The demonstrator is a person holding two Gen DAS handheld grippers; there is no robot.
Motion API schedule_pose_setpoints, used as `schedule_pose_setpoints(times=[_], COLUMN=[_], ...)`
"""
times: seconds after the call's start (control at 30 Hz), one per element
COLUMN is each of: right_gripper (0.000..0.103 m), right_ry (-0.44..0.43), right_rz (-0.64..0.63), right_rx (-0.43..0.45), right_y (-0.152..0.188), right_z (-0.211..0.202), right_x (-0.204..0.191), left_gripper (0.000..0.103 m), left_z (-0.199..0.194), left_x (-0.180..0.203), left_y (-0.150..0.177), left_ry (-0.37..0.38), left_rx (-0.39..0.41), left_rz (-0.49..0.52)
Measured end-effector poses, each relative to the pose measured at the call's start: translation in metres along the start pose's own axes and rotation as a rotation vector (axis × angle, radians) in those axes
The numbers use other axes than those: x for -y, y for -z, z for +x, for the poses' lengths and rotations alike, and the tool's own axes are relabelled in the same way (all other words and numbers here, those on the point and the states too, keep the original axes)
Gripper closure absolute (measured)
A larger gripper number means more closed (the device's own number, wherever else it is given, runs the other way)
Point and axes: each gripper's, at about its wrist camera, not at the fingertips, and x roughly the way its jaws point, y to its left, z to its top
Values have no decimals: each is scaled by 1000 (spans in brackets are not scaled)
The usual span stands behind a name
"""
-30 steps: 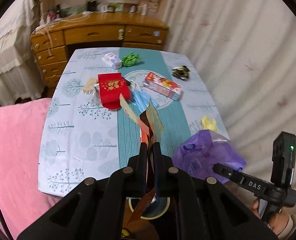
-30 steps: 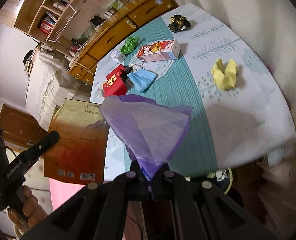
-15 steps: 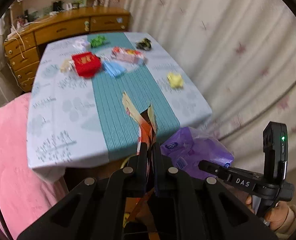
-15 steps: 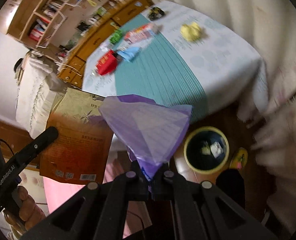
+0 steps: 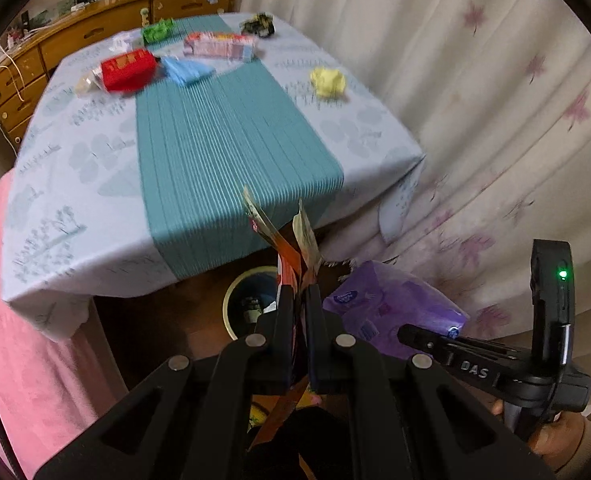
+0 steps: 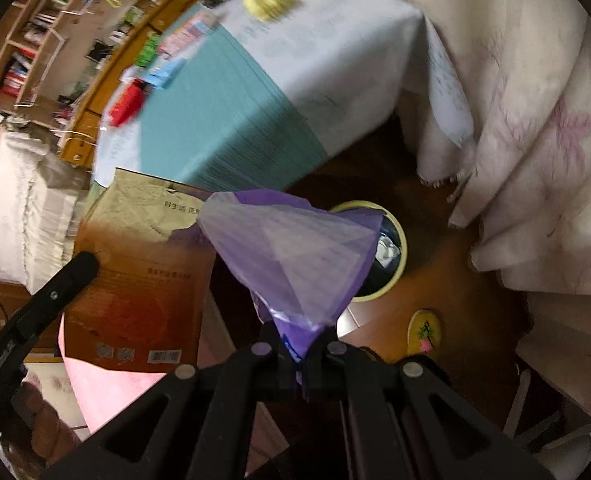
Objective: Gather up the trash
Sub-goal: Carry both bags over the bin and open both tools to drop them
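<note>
Grippers hang above a yellow-rimmed bin (image 6: 391, 276) on the floor beside the table (image 5: 231, 140): left gripper (image 5: 300, 300) clamped on a brown pouch (image 6: 135, 272), right gripper (image 6: 299, 340) pinching a purple bag (image 6: 295, 256). Blurred scraps, perhaps wrappers, litter the tablecloth.

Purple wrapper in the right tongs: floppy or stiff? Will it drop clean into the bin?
Likely floppy: the purple wrapper is thin, translucent film that creases and fans out above the right tongs. Probably very light, so it may flutter rather than fall straight into the bin. Smooth film could also cling to the pads.
</note>
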Motion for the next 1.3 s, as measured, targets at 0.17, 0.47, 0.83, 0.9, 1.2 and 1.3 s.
schedule_pose_setpoints(times=[0.17,0.47,0.83,0.9,1.2,1.3], right_gripper=[102,102,95,63,31,31], right_ry=[43,45,32,54,56,75], right_rz=[37,54,-26,-63,-90,-92], right_rx=[-48,-81,-149,-142,-111,-95], right_y=[-5,-27,-40,-43,-38,-37], right_z=[74,199,341,353,351,342], right_x=[37,92,120,116,119,117], left_gripper=[100,99,33,16,16,16], left_z=[81,234,362,368,368,354], left_x=[-3,-28,-58,-64,-81,-79], left_y=[23,57,82,84,96,96], left_ry=[-34,-87,-169,-182,-263,-273], left_rx=[-49,-106,-153,-152,-155,-143], left_rz=[-44,-80,-97,-113,-108,-107])
